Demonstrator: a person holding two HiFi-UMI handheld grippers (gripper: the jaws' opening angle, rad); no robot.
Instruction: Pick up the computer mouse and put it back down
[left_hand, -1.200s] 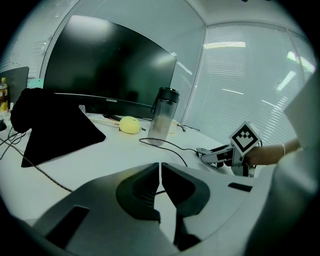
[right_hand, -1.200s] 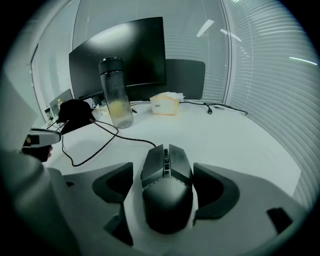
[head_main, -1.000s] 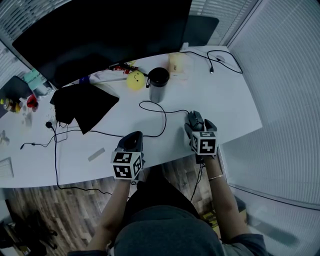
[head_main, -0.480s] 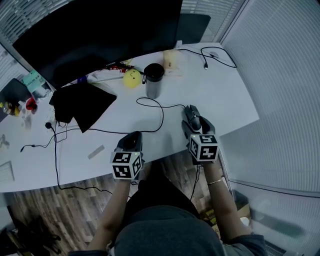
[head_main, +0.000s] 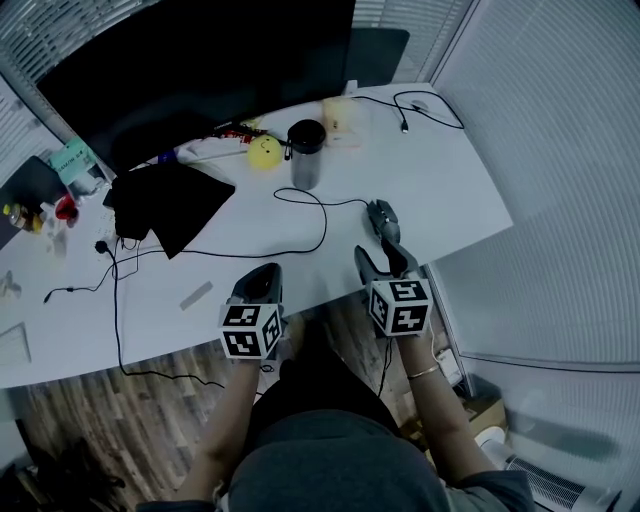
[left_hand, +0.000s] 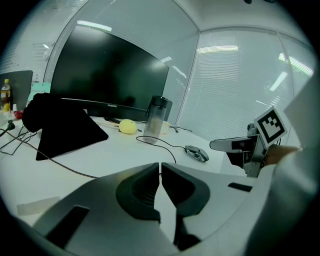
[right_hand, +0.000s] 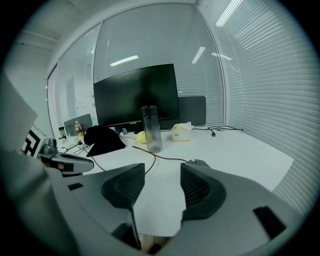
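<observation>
White bench (head_main: 450, 190) bears the computer mouse (head_main: 382, 215) at 12 o'clock of the right claw (head_main: 380, 260), which has drawn back, released, its jaws just narrowing on nothing. Only its own view shows the left claw (left_hand: 160, 169) clenched.

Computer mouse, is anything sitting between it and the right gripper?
Nothing visible does. The computer mouse lies on bare desk just ahead of the right gripper, whose jaws have just been closing with nothing between them. Its cable leads away.

On the desk (head_main: 440, 170) were one computer mouse (head_main: 383, 214), one tumbler (head_main: 305, 154), one yellow ball (head_main: 264, 151) and one black cloth (head_main: 165, 200). One monitor (head_main: 200, 70) stood at the far side.
</observation>
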